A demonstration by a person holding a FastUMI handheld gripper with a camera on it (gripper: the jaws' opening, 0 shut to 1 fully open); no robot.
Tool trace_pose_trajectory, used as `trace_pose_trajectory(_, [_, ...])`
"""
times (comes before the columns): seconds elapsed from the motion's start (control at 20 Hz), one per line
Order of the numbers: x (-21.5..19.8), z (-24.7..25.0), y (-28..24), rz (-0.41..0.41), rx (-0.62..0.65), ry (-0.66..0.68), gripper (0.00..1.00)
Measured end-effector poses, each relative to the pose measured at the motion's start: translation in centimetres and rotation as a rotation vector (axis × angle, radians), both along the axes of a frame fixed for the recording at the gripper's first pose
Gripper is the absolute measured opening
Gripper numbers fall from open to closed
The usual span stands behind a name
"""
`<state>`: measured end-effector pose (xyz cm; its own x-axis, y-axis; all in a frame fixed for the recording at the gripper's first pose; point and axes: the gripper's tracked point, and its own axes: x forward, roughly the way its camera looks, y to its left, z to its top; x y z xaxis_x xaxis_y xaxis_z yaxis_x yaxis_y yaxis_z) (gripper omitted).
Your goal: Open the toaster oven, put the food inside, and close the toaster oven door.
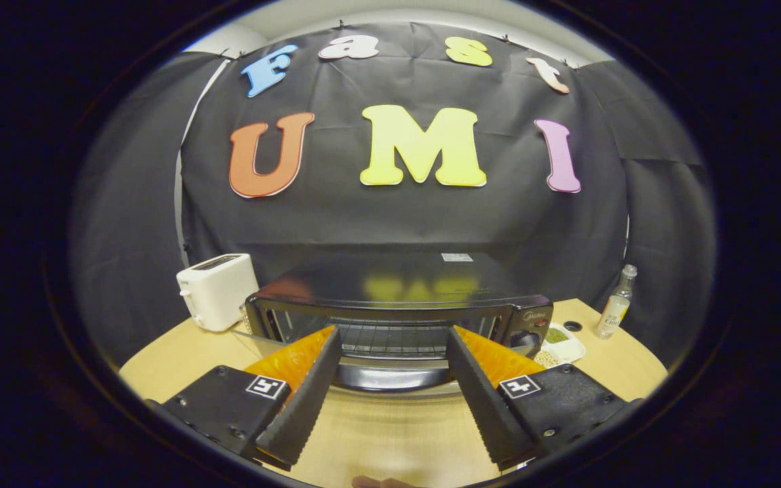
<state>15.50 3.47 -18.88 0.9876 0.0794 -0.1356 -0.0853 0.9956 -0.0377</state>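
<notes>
1. Toaster oven (401, 305) sits on the wooden surface (390, 434) straight ahead of the fingers, black body, glossy top.
2. Its door (390, 373) is dropped open toward the fingers; the door's handle edge lies between the two fingertips, just beyond them.
3. Wire rack (394, 339) visible inside the open cavity, framed by the gap between the fingers.
4. Gripper (394, 339) fingers are spread wide apart, nothing held between them, both pads bare.
5. Left finger (302, 400) tip lines up with the oven's left front corner; right finger (482, 400) tip lines up near the control panel side. Cannot tell whether either tip touches the door.
6. Control knob (526, 339) on the oven's right front, just beyond the right finger.
7. Small white tray of food (560, 346) rests on the surface to the right of the oven, beyond the right finger, touching or just beside the oven's side; contents greenish and pale, too small to identify.
8. Clear bottle (615, 303) stands upright further right of the tray, near the surface's edge.
9. White toaster (217, 291) stands to the left of the oven, beyond the left finger, just beside the oven's left side.
10. Food is outside the oven.
</notes>
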Motion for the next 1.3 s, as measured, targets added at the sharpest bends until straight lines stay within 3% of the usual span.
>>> trace_pose_trajectory(0.35, [-3.9, -3.7, 0.0, 0.023, -0.033, 0.04, 0.99])
trace_pose_trajectory(0.55, [-5.1, -8.3, -0.2, 0.042, 0.061, 0.207, 0.99])
trace_pose_trajectory(0.65, [-5.0, -11.9, -0.5, 0.033, 0.053, 0.343, 0.99])
trace_pose_trajectory(0.8, [-4.8, -16.0, -0.5, 0.022, 0.015, 0.439, 0.99])
trace_pose_trajectory(0.9, [-4.3, -15.1, -0.2, 0.035, 0.009, 0.381, 1.0])
trace_pose_trajectory(1.3, [-4.8, -14.8, -0.5, 0.074, -0.035, 0.417, 0.99])
